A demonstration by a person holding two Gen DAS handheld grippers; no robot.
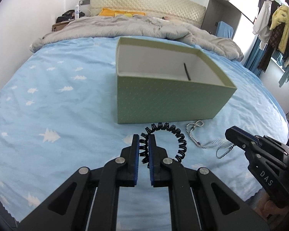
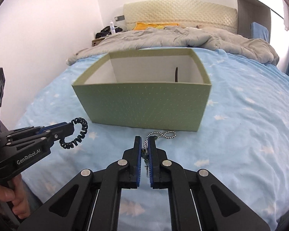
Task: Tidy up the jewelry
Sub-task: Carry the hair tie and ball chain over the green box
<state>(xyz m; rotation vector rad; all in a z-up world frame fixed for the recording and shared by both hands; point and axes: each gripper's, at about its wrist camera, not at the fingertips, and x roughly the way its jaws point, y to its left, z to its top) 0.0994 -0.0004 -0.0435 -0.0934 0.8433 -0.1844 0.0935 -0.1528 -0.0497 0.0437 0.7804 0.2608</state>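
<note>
So from the left wrist cam, the left gripper had its fingers pinched narrow on the black coil bracelet, which sat on the blue bedsheet just in front of the green box. You could read "DAS" on the right gripper off to the side, tip at the silver chain. Over on the right wrist cam, the right one's fingers were closed narrow around that chain, just in front of the box, and the left gripper's body said "GenRobot.AI".
</note>
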